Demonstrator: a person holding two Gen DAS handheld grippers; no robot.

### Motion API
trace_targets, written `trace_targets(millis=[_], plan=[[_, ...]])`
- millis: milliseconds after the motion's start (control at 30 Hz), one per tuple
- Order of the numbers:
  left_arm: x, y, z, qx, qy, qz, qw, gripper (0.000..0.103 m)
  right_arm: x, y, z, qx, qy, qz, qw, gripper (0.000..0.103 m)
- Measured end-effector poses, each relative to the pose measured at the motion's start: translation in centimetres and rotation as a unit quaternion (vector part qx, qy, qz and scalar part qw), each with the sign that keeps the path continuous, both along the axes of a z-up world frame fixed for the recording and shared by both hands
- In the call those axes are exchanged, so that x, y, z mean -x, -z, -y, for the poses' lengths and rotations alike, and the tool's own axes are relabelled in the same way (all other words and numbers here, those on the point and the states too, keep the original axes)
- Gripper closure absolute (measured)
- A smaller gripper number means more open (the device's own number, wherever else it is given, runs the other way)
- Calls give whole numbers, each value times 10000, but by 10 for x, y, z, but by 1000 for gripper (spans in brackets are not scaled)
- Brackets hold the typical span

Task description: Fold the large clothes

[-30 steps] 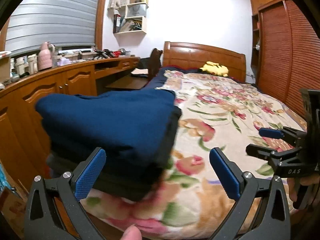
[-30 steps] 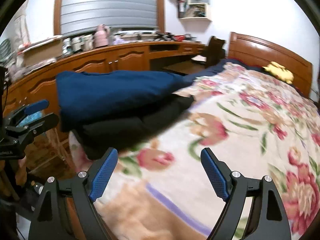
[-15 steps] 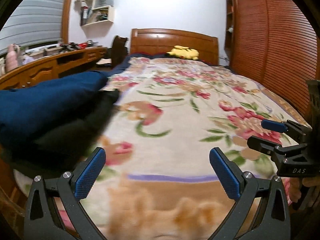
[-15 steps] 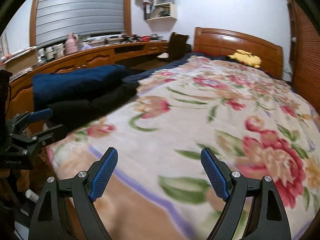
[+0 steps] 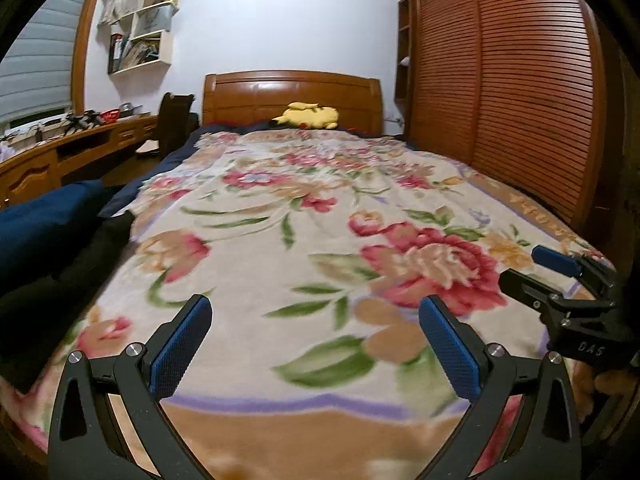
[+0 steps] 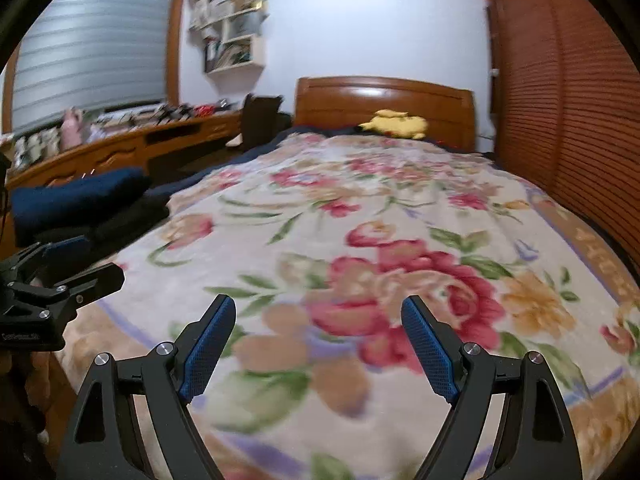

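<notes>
Hovering over floral blanket (image 5: 304, 264), left tool (image 5: 316, 344) and right tool (image 6: 318, 344) both gape wide, empty. Folded navy-and-black stack (image 6: 80, 204) lies far left; yellow plush (image 5: 308, 116) ahead by headboard (image 5: 292, 96).

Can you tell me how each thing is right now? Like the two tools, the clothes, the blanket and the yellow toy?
Left tool: open, holding nothing.
Right tool: open, holding nothing.
Blue garment: folded, on top of the black one.
Black garment: folded, at the bed's left edge.
Flowery blanket: spread flat over the bed.
Yellow plush toy: lying by the headboard.
Wardrobe doors: shut.
Window blind: pulled down.
</notes>
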State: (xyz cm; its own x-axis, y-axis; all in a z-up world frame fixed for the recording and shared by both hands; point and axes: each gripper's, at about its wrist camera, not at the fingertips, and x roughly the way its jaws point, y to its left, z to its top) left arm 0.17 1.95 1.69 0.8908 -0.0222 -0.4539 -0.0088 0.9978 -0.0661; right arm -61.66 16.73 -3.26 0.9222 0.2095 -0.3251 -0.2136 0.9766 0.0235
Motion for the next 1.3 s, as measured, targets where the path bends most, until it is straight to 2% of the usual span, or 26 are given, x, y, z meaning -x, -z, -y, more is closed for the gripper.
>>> trace_targets(millis=[233, 400, 667, 1300], plan=[[-5, -3, 27, -150, 117, 90, 9998, 0, 25, 9, 28, -119, 419, 170, 9989, 17], [-7, 1, 29, -161, 78, 38, 9998, 0, 27, 11, 28, -196, 431, 162, 9987, 17], [-7, 3, 26, -116, 5, 27, 9999, 0, 9, 17, 26, -248, 434, 226, 9985, 17], [-4, 3, 25, -124, 8, 19, 9999, 0, 7, 21, 30, -247, 436, 297, 9983, 17]])
